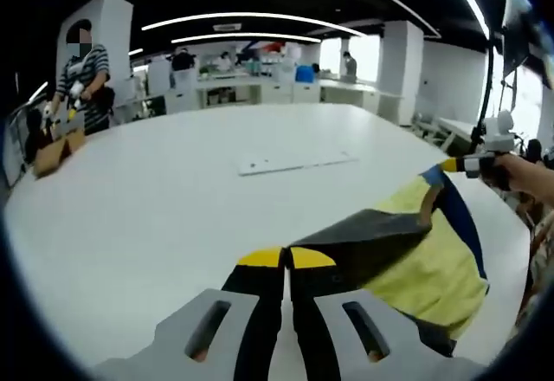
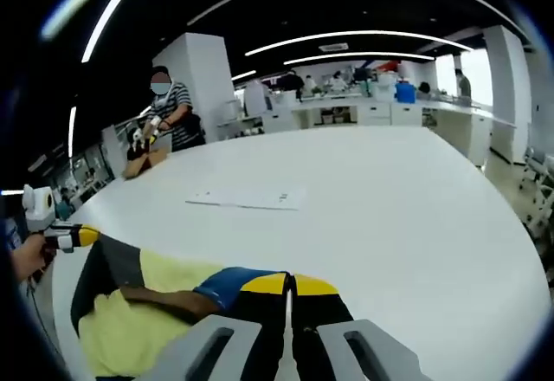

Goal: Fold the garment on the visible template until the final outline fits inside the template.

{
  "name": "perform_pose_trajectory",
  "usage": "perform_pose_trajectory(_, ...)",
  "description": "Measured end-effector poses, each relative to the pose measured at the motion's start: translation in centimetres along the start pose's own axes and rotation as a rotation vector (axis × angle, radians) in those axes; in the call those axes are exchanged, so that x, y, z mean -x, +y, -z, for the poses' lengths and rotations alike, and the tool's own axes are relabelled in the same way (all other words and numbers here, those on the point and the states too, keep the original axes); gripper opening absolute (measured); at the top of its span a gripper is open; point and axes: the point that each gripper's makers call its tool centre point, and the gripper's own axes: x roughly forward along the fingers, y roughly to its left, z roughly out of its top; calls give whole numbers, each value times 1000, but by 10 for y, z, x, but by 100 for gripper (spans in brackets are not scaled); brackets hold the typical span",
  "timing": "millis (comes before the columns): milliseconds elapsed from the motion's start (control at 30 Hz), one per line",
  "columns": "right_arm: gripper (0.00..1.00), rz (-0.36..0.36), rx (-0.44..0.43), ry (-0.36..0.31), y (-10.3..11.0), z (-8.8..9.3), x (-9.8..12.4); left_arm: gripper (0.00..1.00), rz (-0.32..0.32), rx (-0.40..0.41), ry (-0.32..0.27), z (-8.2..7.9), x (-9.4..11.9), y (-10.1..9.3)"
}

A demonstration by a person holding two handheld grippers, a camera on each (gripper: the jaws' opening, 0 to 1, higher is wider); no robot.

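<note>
Going left to right in the left gripper view: a person in a striped top (image 1: pixel 85 74) stands at the far left edge of the white surface (image 1: pixel 173 208) beside a brown box (image 1: pixel 54 154). Further along, a flat white sheet (image 1: pixel 294 162), which I take to be the template, lies bare out on the surface. The left hand-held gripper (image 1: pixel 286 260) has its yellow-tipped jaws together, clamped on a dark edge of the garment (image 1: pixel 433 268). This yellow, grey and blue piece is lifted and stretched toward the right hand-held gripper (image 1: pixel 450 165) at the far right, which pinches a blue corner.

In the right gripper view, the left hand-held gripper (image 2: pixel 82 236) sits at the far left, gripping the garment's (image 2: pixel 138 312) grey end. The cloth sags loosely between the two tools, close to the near edge of the surface (image 2: pixel 389 225). The template (image 2: pixel 247 197) lies well apart, beyond it. The right hand-held gripper (image 2: pixel 288 286) has its jaws closed on the blue hem.

As a judgement, the task is at an early stage: the garment is held up and not yet laid on the template, no neat fold shows, and the laying out and folding remain.

Faint marks show on the template, too small to read; no brand or writing is legible on the garment.
</note>
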Motion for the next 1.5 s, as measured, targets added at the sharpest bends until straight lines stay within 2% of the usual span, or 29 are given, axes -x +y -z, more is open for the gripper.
perform_pose_trajectory(267, 0, 33, 3, 69, 10, 22, -7, 0, -15, -26, 65, 19, -25, 7)
perform_pose_trajectory(300, 0, 34, 3, 75, 3, 23, -11, 0, -17, -29, 68, 20, -26, 7)
perform_pose_trajectory(400, 0, 31, -13, 94, 2, 29, -14, 0, -21, -37, 84, 26, -29, 12)
perform_pose_trajectory(500, 0, 33, -8, 102, -3, 32, -21, 0, -19, -15, 76, 26, -28, 12)
perform_pose_trajectory(567, 2, 31, -1, 101, -2, 31, -21, 6, -28, -17, 54, 23, -25, 13)
perform_pose_trajectory(700, 24, 1, -11, 90, 5, 23, -18, 18, -22, -34, 30, 15, -16, 10)
perform_pose_trajectory(800, 35, -24, -5, 88, 14, 19, -10, 27, -3, -38, 6, 11, -9, 5)
perform_pose_trajectory(900, 51, -86, -6, 82, 31, 15, -1, 35, 13, -60, -8, 10, 0, -2)
perform_pose_trajectory(1000, 62, -133, 0, 80, 53, 15, 18, 43, 33, -108, -18, 12, 8, -8)
perform_pose_trajectory(1133, 65, -211, -20, 96, 74, 21, 34, 54, 56, -114, -26, 16, 22, -11)
perform_pose_trajectory(1233, 66, -244, 26, 109, 86, 30, 47, 58, 73, -94, -47, 18, 30, -11)
perform_pose_trajectory(1333, 70, -292, 38, 116, 96, 38, 58, 64, 90, -32, -62, 24, 40, -12)
perform_pose_trajectory(1400, 71, -338, 30, 118, 105, 45, 65, 67, 89, -26, -63, 27, 44, -11)
perform_pose_trajectory(1500, 73, -382, 67, 129, 113, 58, 74, 71, 99, -16, -71, 31, 53, -16)
